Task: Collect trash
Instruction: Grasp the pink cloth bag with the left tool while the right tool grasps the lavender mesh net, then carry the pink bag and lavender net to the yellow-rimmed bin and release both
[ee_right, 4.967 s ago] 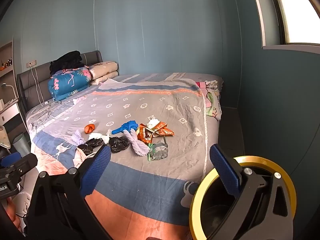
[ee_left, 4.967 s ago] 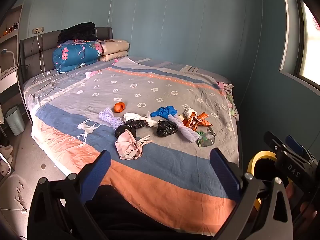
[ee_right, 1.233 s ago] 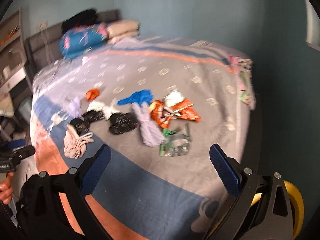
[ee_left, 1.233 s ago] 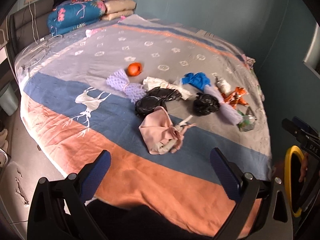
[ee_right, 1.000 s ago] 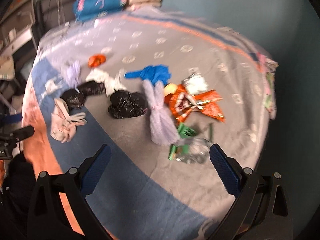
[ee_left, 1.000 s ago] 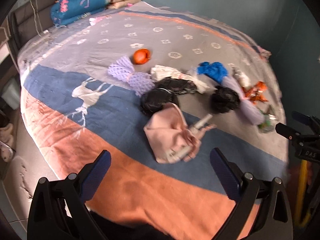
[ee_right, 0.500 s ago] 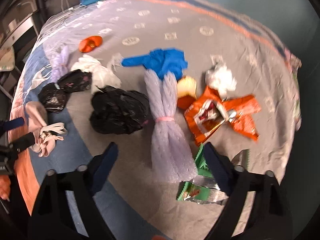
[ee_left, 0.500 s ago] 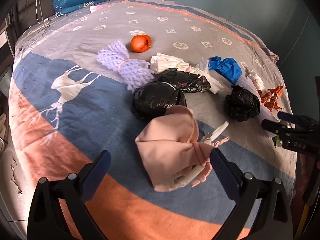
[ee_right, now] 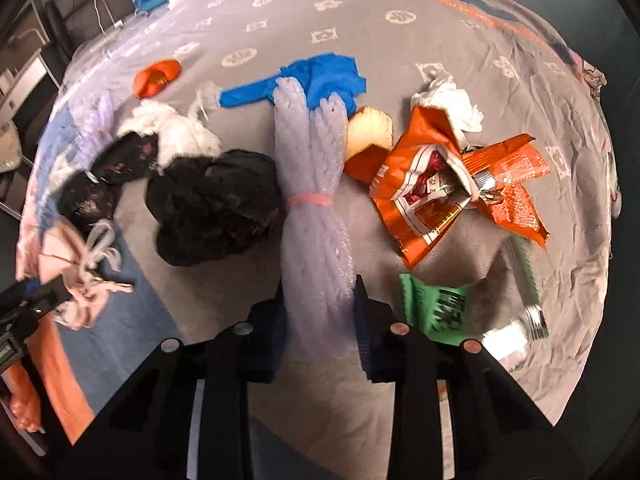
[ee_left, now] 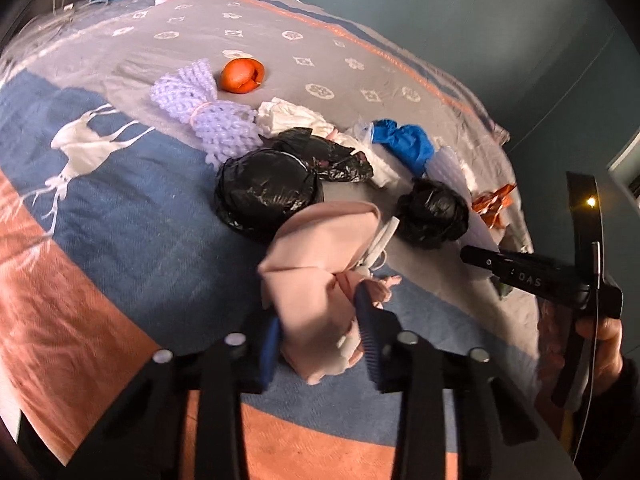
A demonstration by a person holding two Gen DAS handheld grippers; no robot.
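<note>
The left tongs [ee_left: 320, 324] are closing on a pink tied bag [ee_left: 316, 264] at the near edge of the bed [ee_left: 100, 208], their blue pads pressing its sides. The right tongs [ee_right: 320, 312] are closing on the near end of a lilac foam-net bundle [ee_right: 312, 168] bound by a pink band, pads against both flanks.

Just beyond the pink tied bag lies a black plastic bag [ee_left: 266, 192], touching it. A second black bag [ee_right: 212, 204] sits beside the lilac foam-net bundle. To the right of that bundle lie a green wrapper [ee_right: 438, 304] and an orange snack packet [ee_right: 440, 188].

Farther off are a blue glove [ee_right: 316, 78], crumpled white paper [ee_right: 180, 132], a second lilac net [ee_left: 204, 116] and an orange peel [ee_left: 242, 75]. Folded bedding is stacked at the head of the bed.
</note>
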